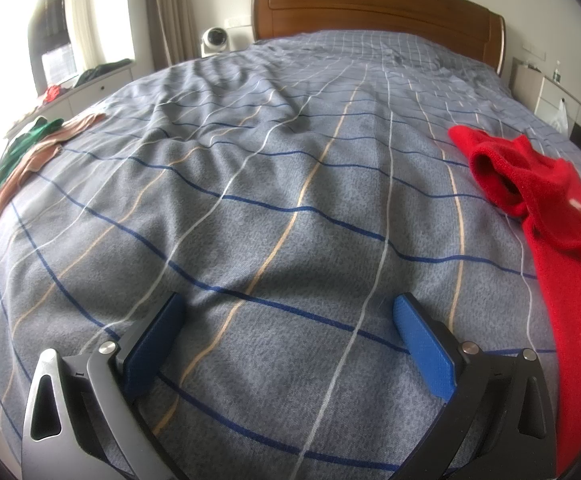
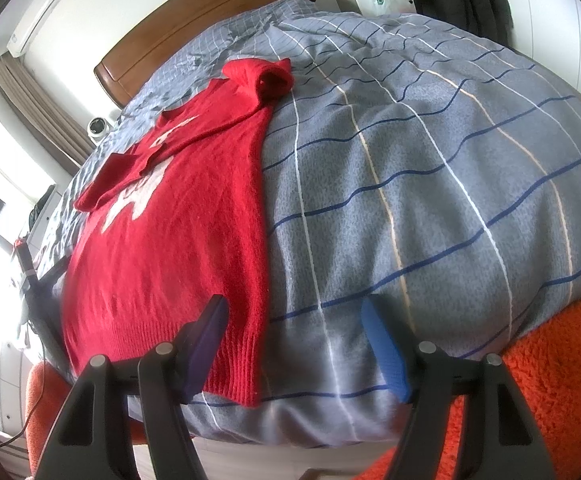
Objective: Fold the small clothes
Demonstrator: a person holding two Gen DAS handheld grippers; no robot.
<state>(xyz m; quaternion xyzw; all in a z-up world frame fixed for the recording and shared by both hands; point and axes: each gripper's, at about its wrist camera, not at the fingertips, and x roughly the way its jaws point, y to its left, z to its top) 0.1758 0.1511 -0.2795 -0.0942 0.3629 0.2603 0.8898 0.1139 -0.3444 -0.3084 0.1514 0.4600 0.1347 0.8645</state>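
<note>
A small red knit sweater [image 2: 178,240] with a white pattern lies flat on the grey checked bedspread [image 2: 430,200], sleeves folded across its chest. Its hem is at the near bed edge. My right gripper [image 2: 294,340] is open and empty, just above the hem's right corner, its left finger [image 2: 206,332] over the knit. In the left wrist view the sweater [image 1: 550,240] lies at the right edge. My left gripper [image 1: 286,332] is open and empty over bare bedspread [image 1: 270,180], left of the sweater.
Green and tan clothes [image 1: 22,156] lie at the bed's left edge. A wooden headboard [image 1: 370,8] stands at the far end. An orange fleece [image 2: 550,380] is at the near bed edge. A nightstand [image 1: 550,92] stands at the right.
</note>
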